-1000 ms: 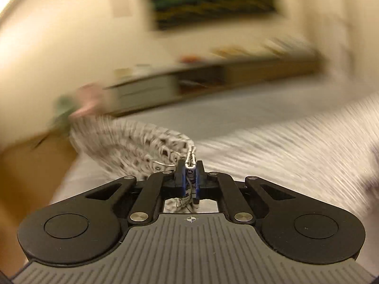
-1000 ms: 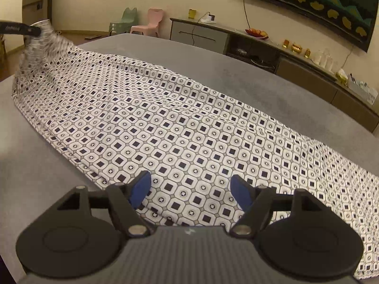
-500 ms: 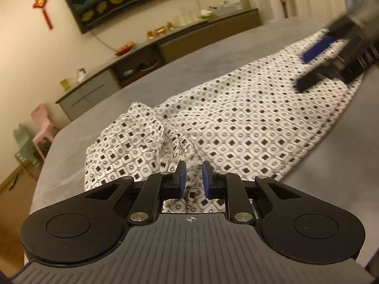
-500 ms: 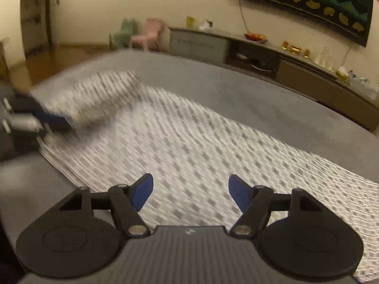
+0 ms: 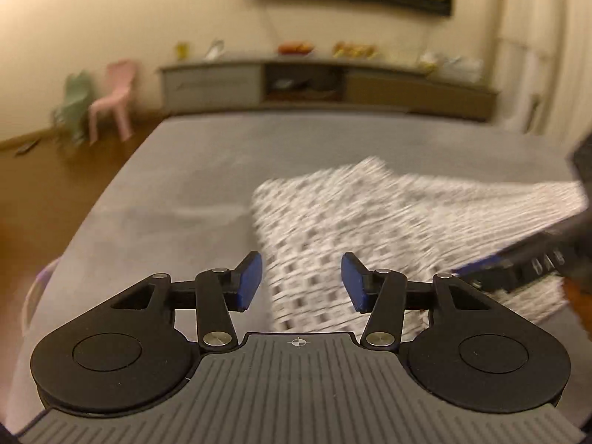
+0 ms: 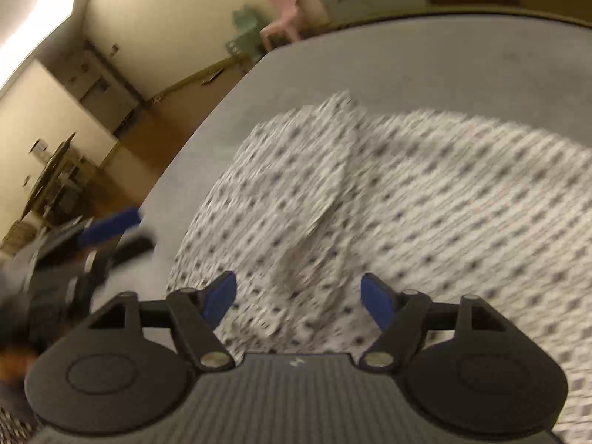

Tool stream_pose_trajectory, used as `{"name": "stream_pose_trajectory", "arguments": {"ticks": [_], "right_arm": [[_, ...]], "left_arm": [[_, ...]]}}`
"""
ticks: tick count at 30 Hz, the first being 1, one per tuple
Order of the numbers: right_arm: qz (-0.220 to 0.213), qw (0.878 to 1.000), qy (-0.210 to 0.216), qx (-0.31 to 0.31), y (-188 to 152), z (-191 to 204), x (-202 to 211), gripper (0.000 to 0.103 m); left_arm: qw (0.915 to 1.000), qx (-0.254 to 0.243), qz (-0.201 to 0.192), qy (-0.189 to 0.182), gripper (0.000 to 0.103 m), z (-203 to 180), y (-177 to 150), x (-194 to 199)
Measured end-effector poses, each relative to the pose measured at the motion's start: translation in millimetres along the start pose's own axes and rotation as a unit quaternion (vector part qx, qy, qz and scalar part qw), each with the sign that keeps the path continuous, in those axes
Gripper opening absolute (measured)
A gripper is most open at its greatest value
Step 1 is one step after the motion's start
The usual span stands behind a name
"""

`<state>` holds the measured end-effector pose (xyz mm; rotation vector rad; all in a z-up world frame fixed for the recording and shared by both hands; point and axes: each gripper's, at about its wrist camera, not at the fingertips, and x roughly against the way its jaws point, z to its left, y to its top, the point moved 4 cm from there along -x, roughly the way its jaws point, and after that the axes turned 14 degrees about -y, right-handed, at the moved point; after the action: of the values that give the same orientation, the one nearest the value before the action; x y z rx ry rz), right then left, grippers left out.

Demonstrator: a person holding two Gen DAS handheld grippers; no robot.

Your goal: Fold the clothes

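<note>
Now, in the left wrist view, the left gripper [image 5: 300, 281] has its two blue pads spread wide apart, and nothing is between them. A second ago those pads were pressed tight on a bunch of the patterned cloth [image 5: 388, 229] and held it up in the air. Half a second ago they were only a little apart, with the cloth right at their tips. So the left gripper has let the cloth go and pulled back a bit. The cloth lies on the grey table [image 5: 207, 170], just in front of the pads and off to the right. It is blurry, so the camera is moving fast. The other gripper pokes in at the right edge, low over the cloth.

Next, in the right wrist view, the right gripper [image 6: 299, 298] is spread wide too and holds nothing. It was just as wide in both earlier pictures, so it has not grabbed anything in that time. What changed is where it looks: it now points down at the left end of the cloth [image 6: 425, 222]. A long raised ridge runs down the cloth toward the pads, like one part of the cloth laid over another. The left gripper shows at the left edge, off the cloth and over the table [image 6: 444, 55].

I think one fold was just dropped in place. Both grippers are free to take a new hold.
</note>
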<state>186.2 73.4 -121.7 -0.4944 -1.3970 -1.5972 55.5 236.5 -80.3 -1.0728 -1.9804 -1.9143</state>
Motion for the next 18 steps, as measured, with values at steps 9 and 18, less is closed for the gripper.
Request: {"name": "stream_pose_trajectory", "arguments": {"ticks": [9, 18], "right_arm": [[0.015, 0.999, 0.006, -0.051, -33.6, 11.8, -1.5, 0.006], [-0.021, 0.998, -0.049, -0.015, -44.2, 16.0, 12.6, 0.006]], "left_arm": [[0.9988, 0.041, 0.007, 0.025, 0.036, 11.5, 14.6, -30.7], [0.9944, 0.004, 0.081, 0.067, 0.038, 9.2, 3.9, -79.4]]}}
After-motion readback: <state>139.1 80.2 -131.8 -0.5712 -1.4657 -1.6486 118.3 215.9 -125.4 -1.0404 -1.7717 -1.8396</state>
